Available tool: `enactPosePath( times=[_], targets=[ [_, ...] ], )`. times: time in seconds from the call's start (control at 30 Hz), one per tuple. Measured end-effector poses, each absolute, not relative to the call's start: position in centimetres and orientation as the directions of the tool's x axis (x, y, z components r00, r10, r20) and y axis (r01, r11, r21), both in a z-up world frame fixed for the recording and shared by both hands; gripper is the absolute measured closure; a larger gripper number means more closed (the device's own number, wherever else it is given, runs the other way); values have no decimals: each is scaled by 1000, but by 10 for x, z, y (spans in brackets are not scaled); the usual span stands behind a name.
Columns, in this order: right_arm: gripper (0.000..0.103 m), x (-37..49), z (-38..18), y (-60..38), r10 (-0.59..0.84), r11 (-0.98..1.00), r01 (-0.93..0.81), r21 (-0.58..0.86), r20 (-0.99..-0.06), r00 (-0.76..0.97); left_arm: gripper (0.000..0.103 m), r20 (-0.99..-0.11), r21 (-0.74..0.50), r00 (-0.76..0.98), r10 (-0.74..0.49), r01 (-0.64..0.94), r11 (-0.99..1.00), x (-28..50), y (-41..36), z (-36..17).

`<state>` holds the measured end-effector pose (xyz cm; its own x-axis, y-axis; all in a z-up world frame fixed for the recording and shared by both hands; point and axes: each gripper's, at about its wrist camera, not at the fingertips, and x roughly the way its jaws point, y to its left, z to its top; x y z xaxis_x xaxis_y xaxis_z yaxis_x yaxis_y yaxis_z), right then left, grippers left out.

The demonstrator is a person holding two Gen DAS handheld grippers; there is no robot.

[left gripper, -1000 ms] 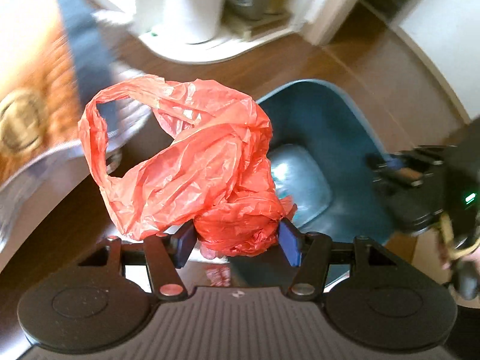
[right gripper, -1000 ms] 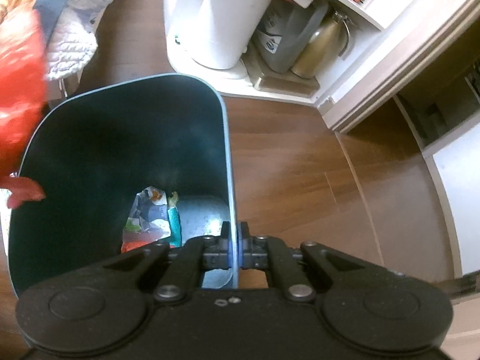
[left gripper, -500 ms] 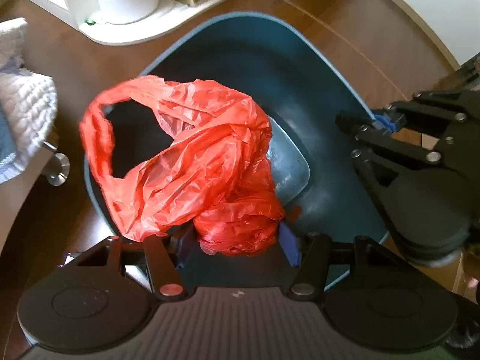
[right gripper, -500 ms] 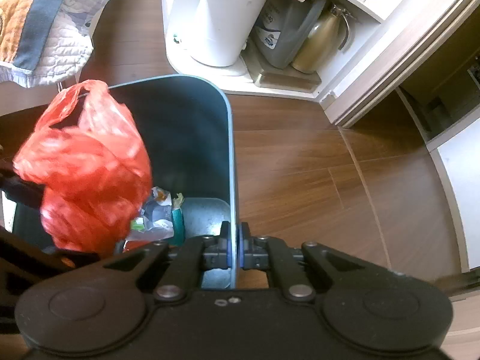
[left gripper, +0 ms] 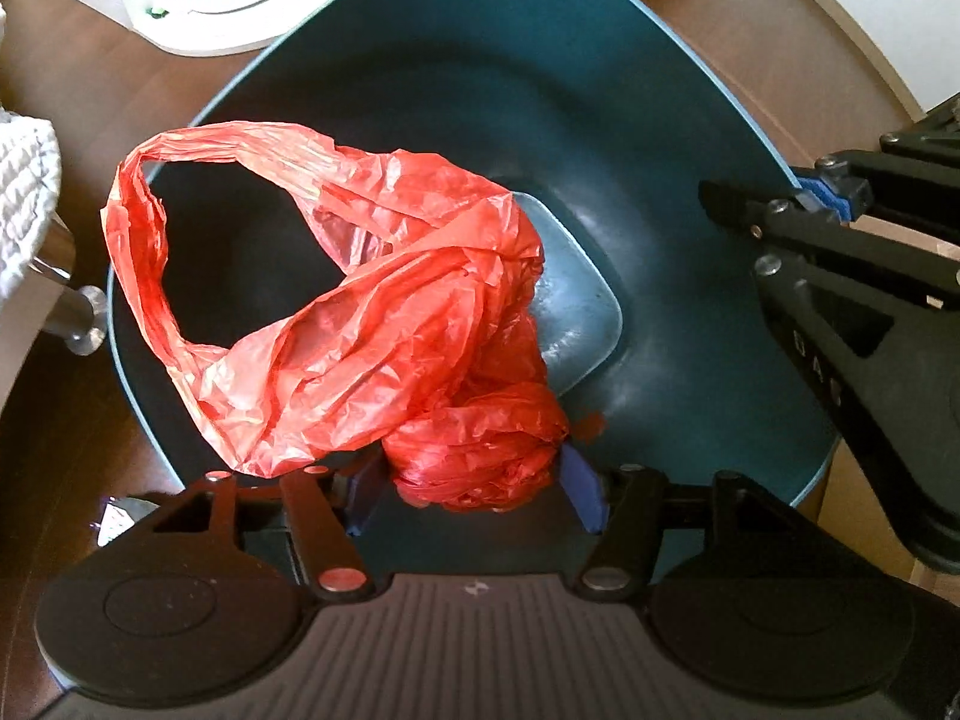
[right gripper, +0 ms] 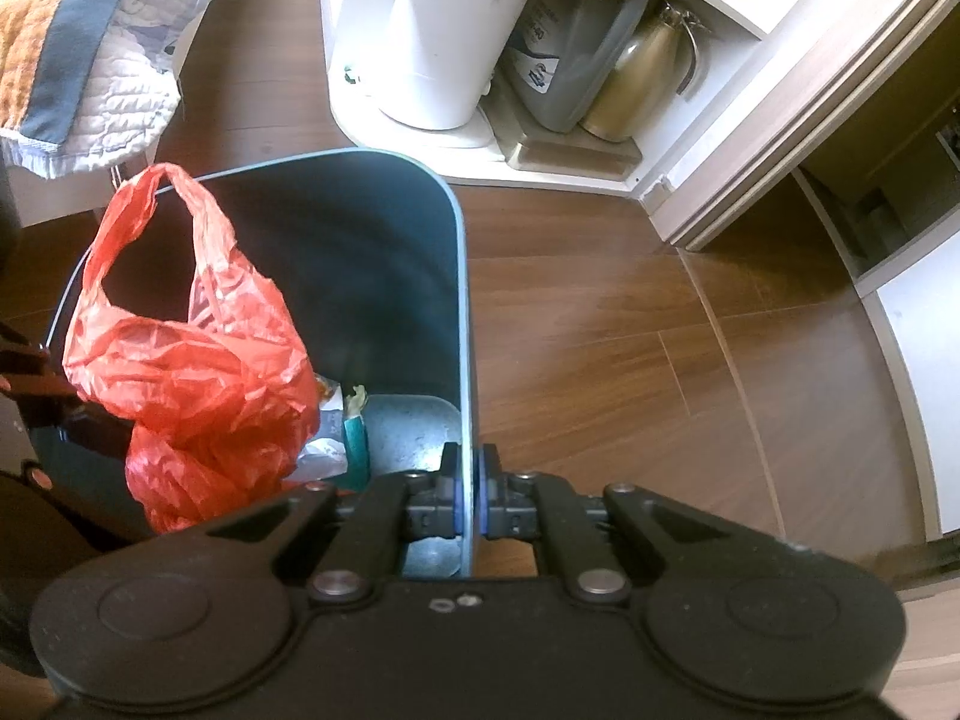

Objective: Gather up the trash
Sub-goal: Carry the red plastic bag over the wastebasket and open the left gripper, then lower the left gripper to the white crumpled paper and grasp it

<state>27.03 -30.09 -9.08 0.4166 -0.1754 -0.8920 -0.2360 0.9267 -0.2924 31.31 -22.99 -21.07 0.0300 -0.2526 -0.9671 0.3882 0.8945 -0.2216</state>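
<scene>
over the bin [left gripper: 690, 138], left hand-held gripper [left gripper: 471, 495] lowered, jaws just opening, red bag [left gripper: 360, 324] between

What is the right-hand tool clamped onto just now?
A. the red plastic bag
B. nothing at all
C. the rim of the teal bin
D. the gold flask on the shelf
C: in the right wrist view the right tool has its two fingers pinched shut on the thin rim of the teal bin, while the red plastic bag hangs over the bin's opening off to the side.

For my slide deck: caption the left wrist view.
Left claw releasing a red plastic bag over the open teal trash bin.
</scene>
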Motion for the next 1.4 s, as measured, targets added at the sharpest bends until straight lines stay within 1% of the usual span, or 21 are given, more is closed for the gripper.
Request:
enactPosePath(
  times=[0.03,0.13,0.47,0.57,0.63,0.7,0.8,0.83,0.93,1.0,1.13,1.2,1.33,1.4],
  targets=[
    [99,270,-91,-300,-176,926,-236,-294,-892,417,34,-966,-225,29,-255,384,896,314,-228,-211],
    [99,270,-91,-300,-175,926,-237,-293,-892,417,31,-962,-241,26,-270,378,894,316,-222,-209],
    [99,269,-92,-302,-179,926,-236,-296,-892,414,31,-956,-250,52,-288,363,898,310,-205,-204],
    [100,270,-93,-305,-188,927,-226,-298,-894,407,31,-947,-266,72,-312,365,892,305,-196,-197],
    [100,271,-94,-307,-191,929,-220,-297,-896,401,30,-940,-266,109,-323,358,895,303,-186,-188],
    [99,271,-95,-309,-192,931,-216,-295,-897,397,26,-933,-266,144,-330,343,901,298,-170,-177],
    [99,271,-96,-312,-195,932,-211,-293,-900,390,25,-921,-261,202,-332,309,914,293,-141,-160],
    [99,272,-97,-313,-198,932,-209,-295,-900,387,22,-919,-245,232,-319,298,923,290,-131,-154],
    [100,274,-99,-317,-209,936,-191,-296,-903,375,21,-919,-172,305,-248,254,952,286,-97,-145],
    [100,274,-100,-321,-208,942,-173,-286,-906,368,21,-927,-125,321,-193,221,967,289,-79,-153],
    [101,271,-101,-324,-209,944,-160,-287,-900,382,21,-946,-83,299,-126,153,985,306,-53,-183],
    [101,270,-99,-330,-211,953,-125,-278,-898,386,21,-950,-89,289,-122,122,989,318,-48,-199],
    [98,268,-105,-341,-274,941,-95,-325,-894,354,21,-964,-120,230,-131,61,991,345,-47,-245],
    [99,268,-105,-348,-262,950,-74,-304,-902,343,21,-971,-129,197,-133,34,991,357,-55,-271]
  ],
)
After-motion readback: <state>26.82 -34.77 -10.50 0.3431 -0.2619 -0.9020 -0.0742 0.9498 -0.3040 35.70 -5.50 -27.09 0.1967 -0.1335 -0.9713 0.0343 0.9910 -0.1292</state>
